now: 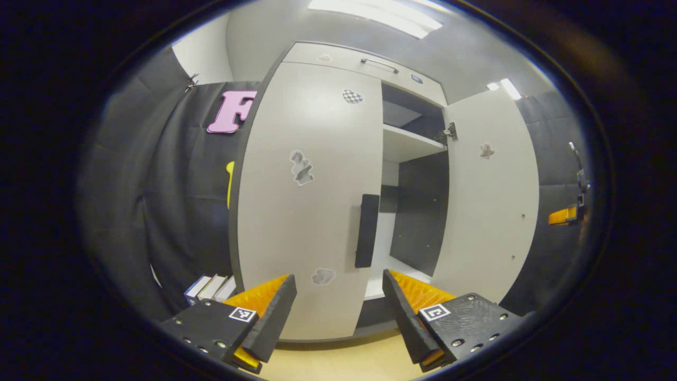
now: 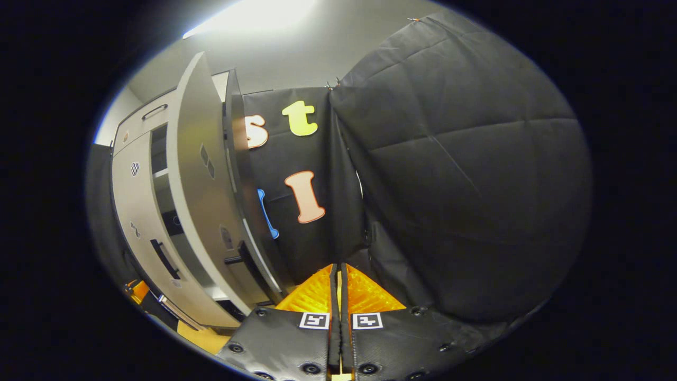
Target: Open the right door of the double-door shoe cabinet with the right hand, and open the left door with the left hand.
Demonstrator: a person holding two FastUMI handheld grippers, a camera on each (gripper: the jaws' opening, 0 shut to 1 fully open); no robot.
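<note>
The tall pale-grey double-door shoe cabinet (image 1: 338, 58) is standing on the yellowish floor (image 1: 338, 365) against the black cloth wall of the booth. In the left gripper view its left door (image 1: 307, 201), a flat pale panel carrying small stickers, is sitting closed, with a dark vertical bar handle (image 1: 366, 230) near its inner edge. The right door (image 1: 489, 196) is standing swung wide open, showing a white shelf (image 1: 410, 145) and the dark inner wall of the cabinet. A shallow drawer with a slim metal pull (image 1: 379, 64) is running across the top of the cabinet.

The left tool (image 1: 338, 307) is hovering in front of the closed left door, low and just below the dark handle, its fingers spread well apart and touching nothing. A few books (image 1: 211, 288) are standing by the cabinet's lower left corner.

In the right gripper view the right tool (image 2: 339, 296) is pointing at the black cloth beside the cabinet, its fingers pressed together with nothing between them. The open right door (image 2: 198, 185) is showing edge-on at the left, well apart from this tool.
</note>
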